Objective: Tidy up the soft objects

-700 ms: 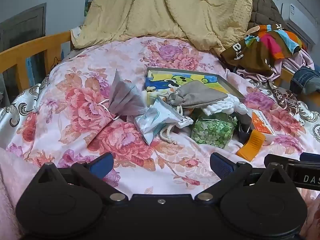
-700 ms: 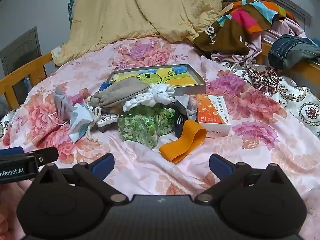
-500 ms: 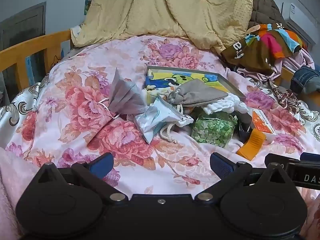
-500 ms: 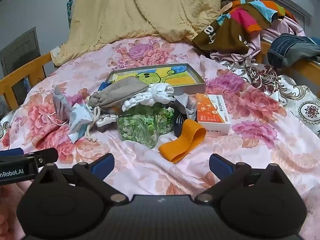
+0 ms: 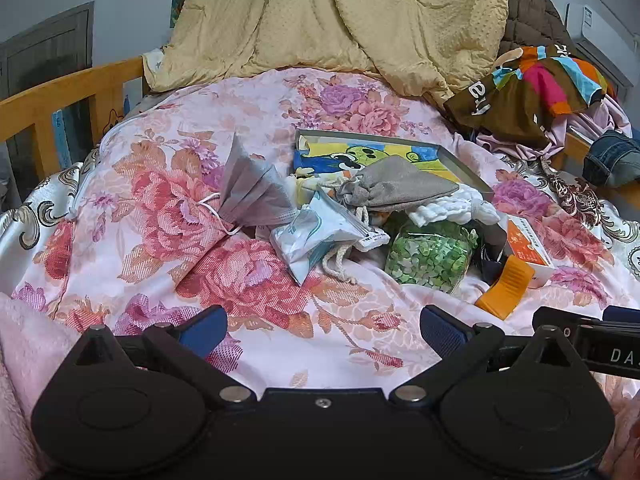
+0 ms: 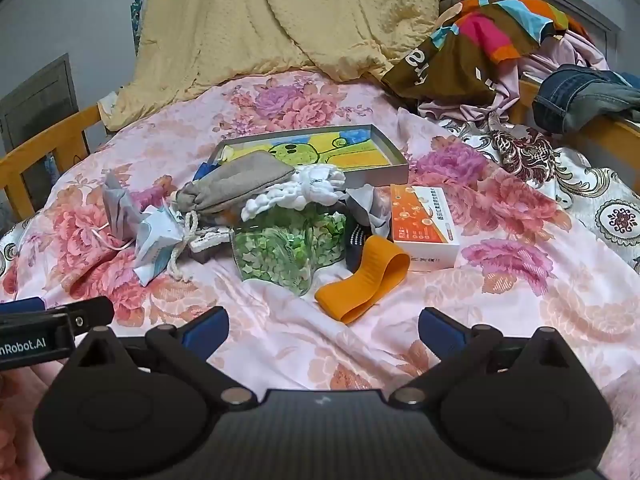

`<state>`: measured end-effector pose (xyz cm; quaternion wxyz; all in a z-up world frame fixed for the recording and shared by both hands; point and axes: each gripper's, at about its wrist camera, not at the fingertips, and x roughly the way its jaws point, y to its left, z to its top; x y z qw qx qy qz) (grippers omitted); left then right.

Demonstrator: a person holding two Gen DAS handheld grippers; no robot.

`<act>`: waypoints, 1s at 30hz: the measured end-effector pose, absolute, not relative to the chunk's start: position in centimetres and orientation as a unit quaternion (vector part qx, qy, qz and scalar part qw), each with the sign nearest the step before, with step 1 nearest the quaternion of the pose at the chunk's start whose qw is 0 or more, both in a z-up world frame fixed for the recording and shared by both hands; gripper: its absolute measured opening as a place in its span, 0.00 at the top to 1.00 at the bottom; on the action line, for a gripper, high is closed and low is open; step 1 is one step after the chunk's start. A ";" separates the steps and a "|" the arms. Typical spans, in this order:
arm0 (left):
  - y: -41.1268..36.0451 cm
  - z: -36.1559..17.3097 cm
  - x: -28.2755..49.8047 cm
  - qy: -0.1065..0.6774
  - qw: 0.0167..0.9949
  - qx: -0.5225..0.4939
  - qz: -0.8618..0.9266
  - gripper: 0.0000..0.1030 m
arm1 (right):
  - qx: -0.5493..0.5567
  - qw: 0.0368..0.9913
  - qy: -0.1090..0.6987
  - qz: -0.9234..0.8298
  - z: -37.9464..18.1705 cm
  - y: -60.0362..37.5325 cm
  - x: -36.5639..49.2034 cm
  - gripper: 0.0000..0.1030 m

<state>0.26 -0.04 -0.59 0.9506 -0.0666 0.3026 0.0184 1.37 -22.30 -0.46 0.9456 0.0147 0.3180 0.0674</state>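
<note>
Both grippers, left gripper (image 5: 322, 330) and right gripper (image 6: 322, 328), hang with fingers spread wide, holding nothing, near the pile on the bedspread (image 6: 500, 312). Grey pouch (image 6: 236, 182) lies atop the pile, long axis left-right, tied neck to the left, partly covering the tray (image 6: 394, 168). Orange band (image 6: 364, 276) lies nearest, hiding a dark item behind it that is hard to identify.

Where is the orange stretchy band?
In the right wrist view the orange band lies on the flowery bedspread just ahead of the open right tongs, between the green bag and the orange-white box.
</note>
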 end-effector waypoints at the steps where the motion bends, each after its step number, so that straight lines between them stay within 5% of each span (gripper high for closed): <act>1: 0.0 -0.5 0.3 0.303 0.950 -0.067 0.018 0.01 | 0.015 0.946 0.318 0.067 -0.4 -22.2 1.4 0.00; 30: 0.0 -0.5 0.3 0.305 0.950 -0.067 0.018 0.01 | 0.017 0.944 0.322 0.066 -0.5 -22.2 1.5 0.00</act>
